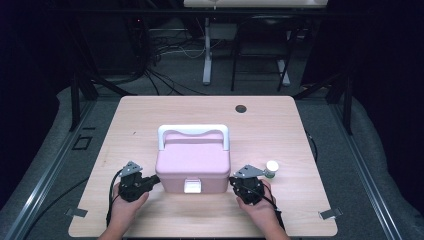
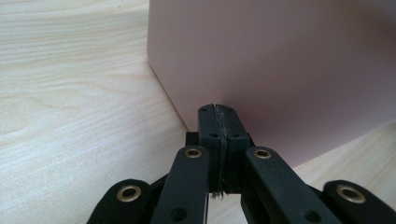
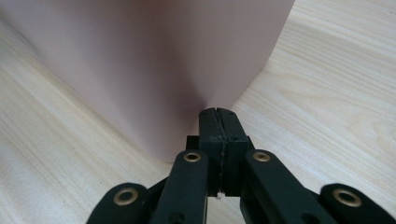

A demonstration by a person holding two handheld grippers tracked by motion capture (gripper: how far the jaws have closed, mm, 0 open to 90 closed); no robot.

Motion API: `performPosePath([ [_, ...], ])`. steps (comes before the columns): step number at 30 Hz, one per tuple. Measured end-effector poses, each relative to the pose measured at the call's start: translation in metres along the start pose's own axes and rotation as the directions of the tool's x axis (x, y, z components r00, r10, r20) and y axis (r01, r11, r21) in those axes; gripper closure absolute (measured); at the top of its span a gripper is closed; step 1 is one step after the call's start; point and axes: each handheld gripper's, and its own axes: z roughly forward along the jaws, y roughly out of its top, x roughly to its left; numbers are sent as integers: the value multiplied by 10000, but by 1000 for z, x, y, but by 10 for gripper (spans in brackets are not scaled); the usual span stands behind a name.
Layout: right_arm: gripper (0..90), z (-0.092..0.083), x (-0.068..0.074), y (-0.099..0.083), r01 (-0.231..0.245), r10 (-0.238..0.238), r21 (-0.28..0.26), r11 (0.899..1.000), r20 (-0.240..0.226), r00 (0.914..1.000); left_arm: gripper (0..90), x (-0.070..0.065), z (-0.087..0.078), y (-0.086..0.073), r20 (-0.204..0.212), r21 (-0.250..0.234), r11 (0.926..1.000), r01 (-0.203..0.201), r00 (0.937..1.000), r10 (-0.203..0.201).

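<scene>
With both the left gripper (image 1: 153, 178) and right gripper (image 1: 233, 181) pinched shut, empty, against the pink box (image 1: 192, 162) at table centre, from eight and four o'clock, we judge we're bracing it; next, its front latch (image 1: 192, 186).

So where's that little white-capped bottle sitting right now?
In the high view the small bottle stands on the table, right of the pink box, just beyond the right gripper.
</scene>
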Motion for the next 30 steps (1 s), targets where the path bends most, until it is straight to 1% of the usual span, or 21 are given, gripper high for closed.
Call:
performPosePath([
  [9, 900, -5, 1, -3, -72, 73, 102, 9999, -34, 10000, 900, -5, -3, -3, 124, 116, 9999, -42, 9999, 40],
  [12, 900, -7, 2, -4, 6, -5, 148, 9999, -61, 10000, 900, -7, -5, -4, 161, 168, 9998, -53, 9999, 50],
  [16, 900, -9, 3, -5, -78, 80, 166, 9998, -113, 9999, 900, -8, -7, -6, 171, 165, 9999, -44, 9998, 41],
  [20, 900, -12, 5, -7, -43, 45, 172, 9998, -118, 9999, 900, -10, -9, -7, 191, 257, 9996, -64, 9998, 59],
  [21, 900, -13, 5, -8, 27, -24, 229, 9997, -143, 9999, 900, -10, -10, -7, 217, 304, 9995, -82, 9997, 75],
  [23, 900, -14, 6, -9, 7, -5, 157, 9999, -144, 9999, 900, -12, -11, -9, 239, 266, 9996, -54, 9997, 48],
  [24, 900, -15, 6, -9, 69, -65, 200, 9998, -167, 9998, 900, -12, -11, -9, 250, 285, 9996, -58, 9997, 51],
  [30, 900, -18, 8, -11, 84, -79, 276, 9996, -184, 9998, 900, -14, -13, -11, 290, 363, 9993, -90, 9995, 80],
])
